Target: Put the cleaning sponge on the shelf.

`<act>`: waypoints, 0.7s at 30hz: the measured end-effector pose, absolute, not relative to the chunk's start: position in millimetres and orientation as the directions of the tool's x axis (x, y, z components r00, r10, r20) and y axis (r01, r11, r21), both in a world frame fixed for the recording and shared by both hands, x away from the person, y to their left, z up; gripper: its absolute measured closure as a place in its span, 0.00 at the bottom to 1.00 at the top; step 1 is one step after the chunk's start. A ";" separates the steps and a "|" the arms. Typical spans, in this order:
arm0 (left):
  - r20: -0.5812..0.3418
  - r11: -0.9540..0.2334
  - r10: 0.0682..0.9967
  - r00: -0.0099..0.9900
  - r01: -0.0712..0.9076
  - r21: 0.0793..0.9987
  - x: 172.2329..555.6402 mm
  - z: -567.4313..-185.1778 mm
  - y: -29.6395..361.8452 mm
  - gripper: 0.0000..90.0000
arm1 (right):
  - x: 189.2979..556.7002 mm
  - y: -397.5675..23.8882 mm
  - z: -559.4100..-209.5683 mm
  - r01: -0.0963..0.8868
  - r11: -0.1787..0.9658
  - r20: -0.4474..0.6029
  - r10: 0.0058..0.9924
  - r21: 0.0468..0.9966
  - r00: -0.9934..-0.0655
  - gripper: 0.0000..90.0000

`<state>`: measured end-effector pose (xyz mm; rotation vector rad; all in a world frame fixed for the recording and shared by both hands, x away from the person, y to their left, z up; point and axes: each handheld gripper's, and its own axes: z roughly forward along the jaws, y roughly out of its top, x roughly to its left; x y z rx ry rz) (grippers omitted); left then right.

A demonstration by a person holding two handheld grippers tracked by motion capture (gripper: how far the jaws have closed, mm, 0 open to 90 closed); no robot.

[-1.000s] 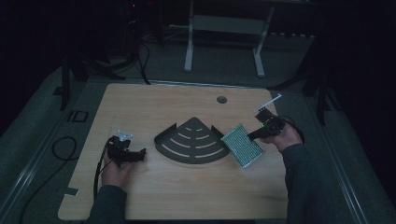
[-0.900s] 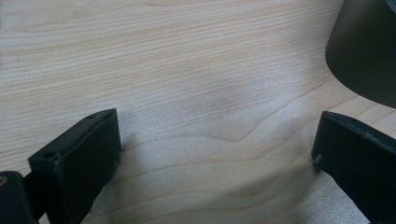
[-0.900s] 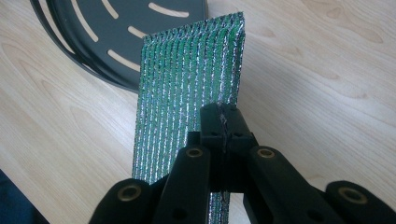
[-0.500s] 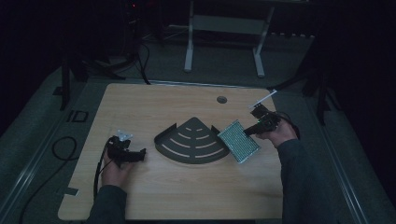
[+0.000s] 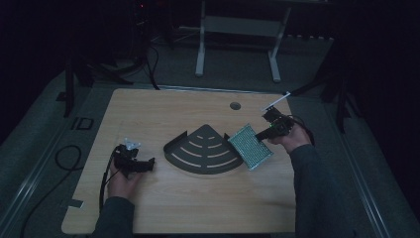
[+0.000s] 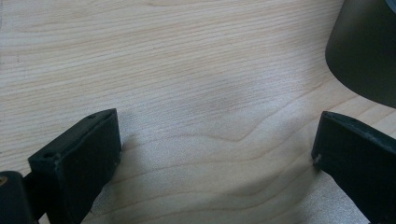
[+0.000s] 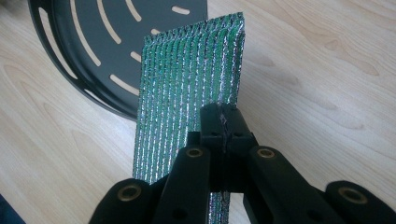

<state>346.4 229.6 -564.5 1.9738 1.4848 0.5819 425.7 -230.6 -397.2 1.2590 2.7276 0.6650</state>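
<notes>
Nearest me, left gripper (image 5: 147, 163) low over the wooden table (image 5: 168, 208), jaws spread wide, nothing but bare wood between them; the person's left hand (image 5: 121, 181) rests behind it. Further in, mid-table, a dark fan-shaped rack (image 5: 205, 151) with curved slots lies flat. Just to its right, the right gripper (image 7: 223, 123) is clenched on one edge of a green glittery scouring pad (image 7: 187, 88); the pad is tilted, its far edge over the rack's rim. Beyond, a round cable hole (image 5: 235, 105) in the tabletop.
</notes>
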 end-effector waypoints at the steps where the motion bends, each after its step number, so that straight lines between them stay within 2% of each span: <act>1: -0.007 -0.199 0.960 0.280 0.700 0.686 346.4 -564.5 229.6 0.02 | 426.2 -229.7 -397.1 0.712 0.572 0.119 0.739 0.408 -0.663 1.00; 21: -0.007 -0.199 0.960 0.280 0.699 0.686 346.4 -564.5 229.6 0.02 | 435.4 -220.0 -392.5 0.703 0.559 0.119 0.739 0.439 -0.663 1.00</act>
